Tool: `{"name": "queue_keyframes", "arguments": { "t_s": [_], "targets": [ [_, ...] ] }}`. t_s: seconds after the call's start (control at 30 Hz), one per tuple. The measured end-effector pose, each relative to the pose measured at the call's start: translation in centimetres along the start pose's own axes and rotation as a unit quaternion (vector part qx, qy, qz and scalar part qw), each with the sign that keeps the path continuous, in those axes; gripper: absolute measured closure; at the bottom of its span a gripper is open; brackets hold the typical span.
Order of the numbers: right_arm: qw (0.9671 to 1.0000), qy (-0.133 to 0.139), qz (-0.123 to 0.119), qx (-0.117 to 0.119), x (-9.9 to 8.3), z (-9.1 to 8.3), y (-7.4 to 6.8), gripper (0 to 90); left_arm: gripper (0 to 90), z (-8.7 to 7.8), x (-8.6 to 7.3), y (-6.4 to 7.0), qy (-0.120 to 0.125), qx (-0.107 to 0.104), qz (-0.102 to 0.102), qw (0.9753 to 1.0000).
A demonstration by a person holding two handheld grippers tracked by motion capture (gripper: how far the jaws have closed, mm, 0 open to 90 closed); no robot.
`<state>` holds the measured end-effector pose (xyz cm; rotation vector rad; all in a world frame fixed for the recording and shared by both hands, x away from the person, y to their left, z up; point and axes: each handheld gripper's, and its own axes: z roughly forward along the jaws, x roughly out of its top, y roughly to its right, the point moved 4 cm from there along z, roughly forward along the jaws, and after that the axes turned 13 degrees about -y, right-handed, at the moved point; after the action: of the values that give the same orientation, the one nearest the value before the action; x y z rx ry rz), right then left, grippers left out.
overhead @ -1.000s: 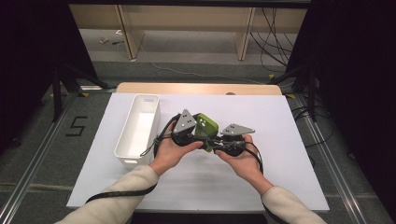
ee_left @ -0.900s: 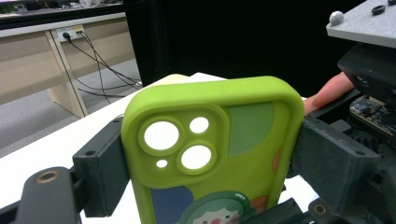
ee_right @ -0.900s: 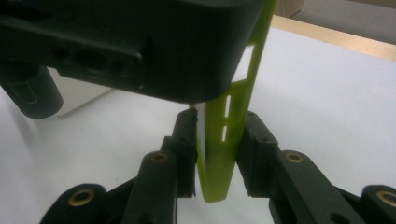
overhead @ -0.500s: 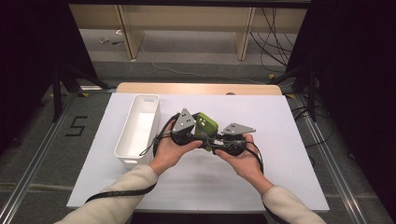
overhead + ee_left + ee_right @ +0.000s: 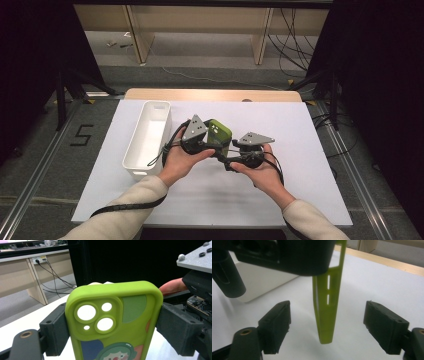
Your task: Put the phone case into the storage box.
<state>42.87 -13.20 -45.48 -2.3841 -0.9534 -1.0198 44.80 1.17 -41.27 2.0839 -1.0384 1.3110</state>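
Note:
A lime-green phone case (image 5: 219, 134) with camera cut-outs and a cartoon print is held above the middle of the white table. My left gripper (image 5: 112, 332) is shut on the case (image 5: 113, 322), with one jaw pressed on each long side. In the high view the left gripper (image 5: 212, 142) comes from the left hand, and the right gripper (image 5: 227, 161) points at the case from the right. My right gripper (image 5: 332, 330) stands open. The case's thin edge (image 5: 325, 307) hangs between its jaws without touching either one.
A long white bin (image 5: 131, 150) lies left of the hands, its side also seen behind the left gripper's body (image 5: 282, 255). The white tabletop (image 5: 300, 130) spreads to the right and front. A wooden strip runs along the table's far edge.

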Motion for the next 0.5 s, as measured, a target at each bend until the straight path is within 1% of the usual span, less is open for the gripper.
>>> {"name": "queue_keyframes", "arguments": {
  "t_s": [0.07, 0.2, 0.33, 0.5],
  "targets": [
    [1.0, 0.001, -0.003, 0.005, -0.1, -0.1, 0.1, 18.7, 17.1, -0.2, 0.1, -0.1, 0.002, -0.001, -0.001, 1.0],
    [0.9999, 0.004, -0.005, 0.014, -0.3, -0.4, 0.1, 16.6, 17.1, -0.5, 0.3, -0.3, 0.004, 0.001, -0.002, 1.0],
    [0.9998, 0.006, -0.006, 0.017, -0.7, -0.7, 0.2, 16.0, 17.1, -0.8, 0.5, -0.5, 0.006, 0.003, -0.001, 1.0],
    [0.9998, 0.016, -0.005, 0.014, -0.8, -1.2, 0.5, 16.0, 17.1, -1.0, 0.6, -0.6, 0.007, 0.005, 0.0, 1.0]
  ]
}}
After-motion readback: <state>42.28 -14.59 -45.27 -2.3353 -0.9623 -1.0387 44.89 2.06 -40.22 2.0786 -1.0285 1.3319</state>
